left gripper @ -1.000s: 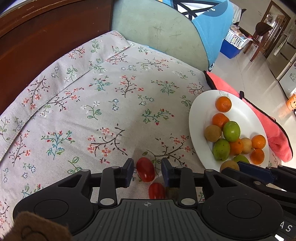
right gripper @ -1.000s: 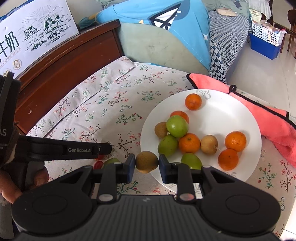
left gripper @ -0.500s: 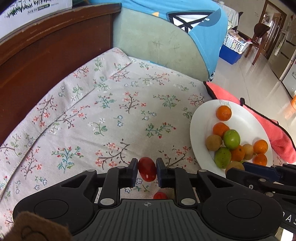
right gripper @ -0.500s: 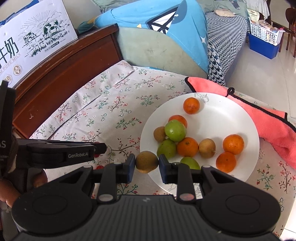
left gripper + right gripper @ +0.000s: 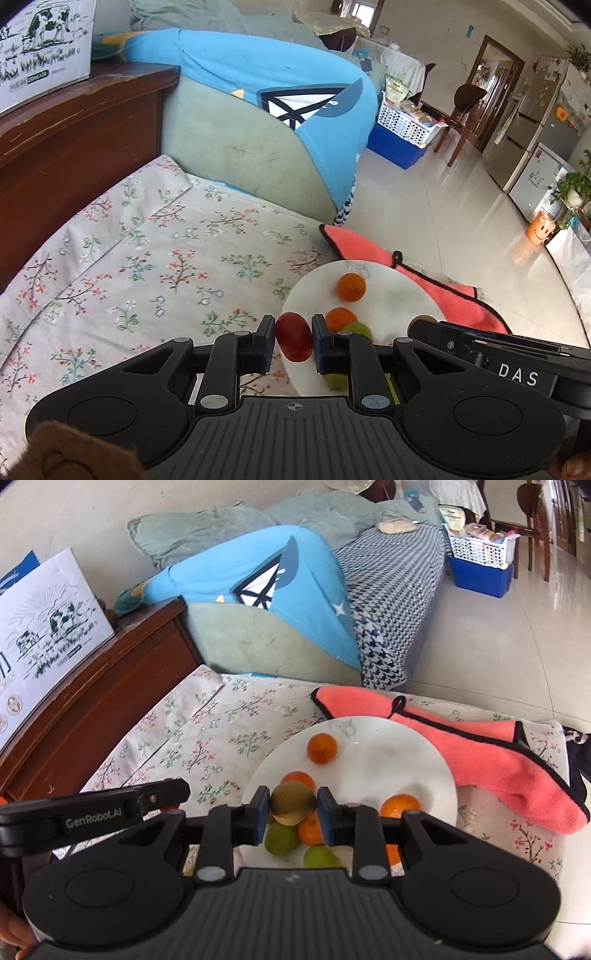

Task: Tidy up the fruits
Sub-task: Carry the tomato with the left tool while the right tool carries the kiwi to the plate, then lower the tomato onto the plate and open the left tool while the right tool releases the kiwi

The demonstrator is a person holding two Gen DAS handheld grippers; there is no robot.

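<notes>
My left gripper [image 5: 294,338] is shut on a small red tomato [image 5: 293,336] and holds it above the near left rim of the white plate [image 5: 391,291]. My right gripper [image 5: 292,806] is shut on a brown round fruit [image 5: 293,802], lifted over the plate [image 5: 388,757] where oranges [image 5: 322,747] and green fruits [image 5: 281,839] lie. The right gripper's arm [image 5: 480,345] shows at the right of the left wrist view. The left gripper's arm [image 5: 92,810] shows at the left of the right wrist view.
A floral cloth [image 5: 147,258] covers the table. A pink towel [image 5: 480,746] lies beyond the plate. A wooden headboard [image 5: 74,147], a green cushion with blue cloth [image 5: 295,110] and a milk carton box [image 5: 44,602] stand behind. Tiled floor [image 5: 461,221] lies to the right.
The left gripper closed on the red tomato, lifted it off the cloth and moved over the plate's edge. The right gripper rose with the brown fruit and moved over the plate.
</notes>
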